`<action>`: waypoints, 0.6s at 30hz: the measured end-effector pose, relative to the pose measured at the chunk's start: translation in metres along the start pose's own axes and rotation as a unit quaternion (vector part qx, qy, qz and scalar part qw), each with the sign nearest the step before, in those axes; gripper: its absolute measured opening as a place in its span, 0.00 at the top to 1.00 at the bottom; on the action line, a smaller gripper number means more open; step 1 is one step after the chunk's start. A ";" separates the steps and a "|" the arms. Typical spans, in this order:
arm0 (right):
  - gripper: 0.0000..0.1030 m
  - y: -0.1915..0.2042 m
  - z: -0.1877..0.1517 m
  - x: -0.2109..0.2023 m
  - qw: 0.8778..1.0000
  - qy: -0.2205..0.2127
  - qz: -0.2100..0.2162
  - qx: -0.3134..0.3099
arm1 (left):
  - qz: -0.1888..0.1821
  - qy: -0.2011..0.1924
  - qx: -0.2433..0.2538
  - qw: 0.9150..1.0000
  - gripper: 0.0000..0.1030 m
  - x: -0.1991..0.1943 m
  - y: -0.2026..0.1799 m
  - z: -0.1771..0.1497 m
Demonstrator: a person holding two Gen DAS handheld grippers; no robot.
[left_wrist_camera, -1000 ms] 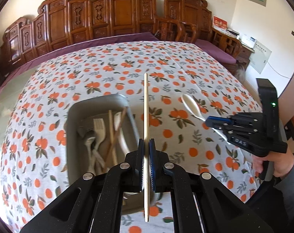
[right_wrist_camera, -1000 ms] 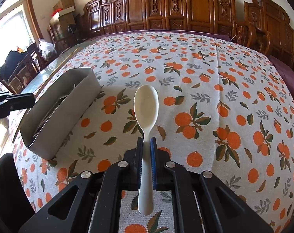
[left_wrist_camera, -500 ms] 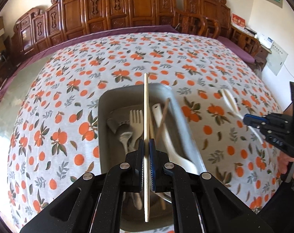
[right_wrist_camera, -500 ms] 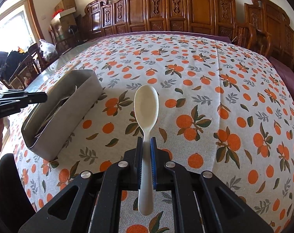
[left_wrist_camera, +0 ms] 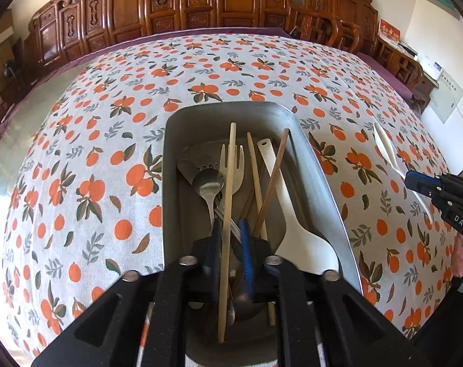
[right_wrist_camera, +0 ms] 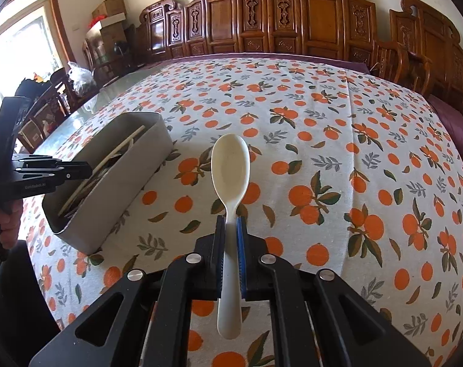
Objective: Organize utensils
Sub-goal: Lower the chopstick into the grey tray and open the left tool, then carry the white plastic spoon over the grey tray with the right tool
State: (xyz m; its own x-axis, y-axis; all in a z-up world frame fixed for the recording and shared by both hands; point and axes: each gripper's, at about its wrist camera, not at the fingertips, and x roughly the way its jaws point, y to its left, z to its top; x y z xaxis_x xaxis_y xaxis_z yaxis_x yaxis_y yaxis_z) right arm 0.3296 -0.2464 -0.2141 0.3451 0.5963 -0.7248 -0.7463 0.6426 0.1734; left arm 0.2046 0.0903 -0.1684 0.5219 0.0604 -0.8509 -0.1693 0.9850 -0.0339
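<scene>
While the left gripper (left_wrist_camera: 230,244), fingers parted w/ a chopstick (left_wrist_camera: 227,202) loose between them, hangs over the tray (left_wrist_camera: 320,165), the stick may tip onto the rim; right gripper (right_wrist_camera: 230,241) clamps a spoon (right_wrist_camera: 230,165) above the table (right_wrist_camera: 369,159).

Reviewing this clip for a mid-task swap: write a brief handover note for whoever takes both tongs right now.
Left tongs: open over the grey metal tray, pale wooden chopstick loose between the fingers.
Right tongs: shut on the cream plastic spoon, above the orange-print tablecloth, beside the tray.
Done: forks, spoons and chopsticks lie in the tray.
Left: clear the left tongs, then bring the spoon to the tray.
</scene>
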 end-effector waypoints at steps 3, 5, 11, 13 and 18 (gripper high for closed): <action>0.91 0.007 0.000 -0.004 1.000 -0.004 0.007 -0.002 | -0.001 -0.012 -0.003 1.000 0.78 -0.010 0.000 -0.003; 0.91 0.014 0.001 -0.007 1.000 -0.006 0.012 -0.006 | -0.003 -0.019 -0.004 1.000 0.78 -0.019 0.000 -0.005; 0.91 0.035 0.006 -0.015 1.000 -0.011 0.013 -0.021 | -0.006 -0.041 -0.002 0.999 0.73 -0.042 -0.001 -0.009; 0.91 0.042 0.009 -0.017 1.000 -0.010 0.010 -0.028 | -0.008 -0.049 -0.003 0.999 0.71 -0.052 -0.001 -0.010; 0.91 0.053 0.013 -0.023 1.000 -0.015 0.010 -0.024 | -0.004 -0.067 -0.007 0.998 0.37 -0.072 0.003 -0.015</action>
State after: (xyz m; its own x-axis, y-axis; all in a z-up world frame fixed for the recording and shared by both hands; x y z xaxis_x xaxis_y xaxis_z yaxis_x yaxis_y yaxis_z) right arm 0.2894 -0.2194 -0.1791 0.3458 0.6235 -0.7012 -0.7794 0.6070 0.1554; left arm 0.1539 0.0863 -0.1150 0.6304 0.0750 -0.7726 -0.1758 0.9833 -0.0480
